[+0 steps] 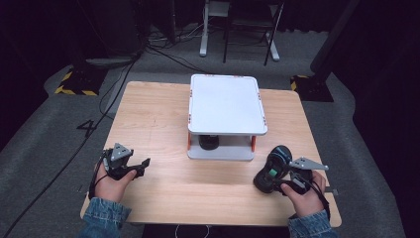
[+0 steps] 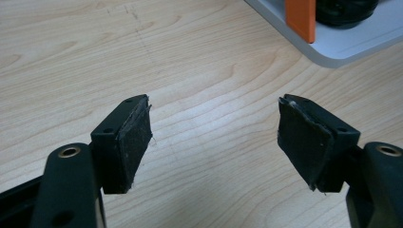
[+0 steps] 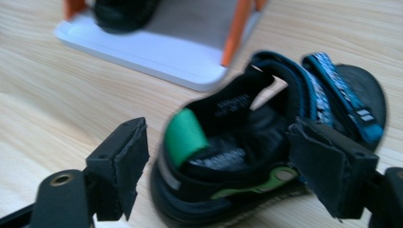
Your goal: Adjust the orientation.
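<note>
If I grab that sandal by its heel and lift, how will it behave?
The sandal looks light, with a thick sole that should stay fairly stiff. Its straps and heel tab look soft, so a grip there may flex and let the toe droop. Lying flat on the table, it will probably slide rather than roll if pushed. The right gripper stands open around the heel.
</note>
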Motion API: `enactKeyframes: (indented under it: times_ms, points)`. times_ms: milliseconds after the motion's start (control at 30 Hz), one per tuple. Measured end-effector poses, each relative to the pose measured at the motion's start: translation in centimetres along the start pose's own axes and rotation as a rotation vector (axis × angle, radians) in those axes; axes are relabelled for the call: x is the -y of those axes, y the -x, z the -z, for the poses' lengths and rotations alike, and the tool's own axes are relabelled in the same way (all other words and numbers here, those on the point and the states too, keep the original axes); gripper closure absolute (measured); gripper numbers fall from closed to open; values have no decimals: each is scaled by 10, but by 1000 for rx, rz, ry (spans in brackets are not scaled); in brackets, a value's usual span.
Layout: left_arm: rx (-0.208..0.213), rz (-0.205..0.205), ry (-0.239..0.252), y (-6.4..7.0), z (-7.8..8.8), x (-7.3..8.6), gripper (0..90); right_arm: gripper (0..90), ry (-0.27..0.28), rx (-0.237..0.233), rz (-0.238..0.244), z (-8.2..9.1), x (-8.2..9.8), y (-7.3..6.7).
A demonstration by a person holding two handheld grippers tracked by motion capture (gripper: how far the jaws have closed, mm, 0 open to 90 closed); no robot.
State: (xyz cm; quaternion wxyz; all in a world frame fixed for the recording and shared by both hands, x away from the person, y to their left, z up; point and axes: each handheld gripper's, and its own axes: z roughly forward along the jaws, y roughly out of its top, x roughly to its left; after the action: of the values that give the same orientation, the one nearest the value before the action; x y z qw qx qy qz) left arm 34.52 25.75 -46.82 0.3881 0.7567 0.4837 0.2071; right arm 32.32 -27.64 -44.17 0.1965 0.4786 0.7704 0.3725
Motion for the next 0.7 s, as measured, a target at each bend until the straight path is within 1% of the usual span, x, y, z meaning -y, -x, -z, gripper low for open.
enactKeyframes:
  times_ms: [133,200,233,267,433,500,533,567,600,633,700]
  points:
    - [-3,6,-6,-1,-2,1,275,234,15,14,-11,-2,1,0]
    - [-4,2,-5,-1,-3,1,275,250,10,17,-11,-2,2,1]
    - [-4,0,-6,0,-3,0,275,261,-3,17,-18,-3,3,1]
    - [-3,-1,-6,0,-4,0,275,288,-14,18,-8,-3,4,1]
    - [1,-7,-8,1,-6,0,275,404,-24,14,-14,-2,6,5]
    - [-3,-3,-5,0,-6,0,275,459,-29,11,-16,-2,6,7]
    - [-2,-3,-6,0,-6,0,275,504,-29,8,-16,-2,7,8]
    - [-4,-2,-5,0,-6,0,275,560,-31,2,-18,-1,7,9]
    - [-5,-1,-7,0,-7,0,275,641,-32,-7,-18,0,7,10]
    - [-6,-5,-7,0,-7,0,275,696,-33,-25,-21,0,7,11]
    - [-3,-3,-7,0,-8,0,275,741,-35,-22,-5,1,8,13]
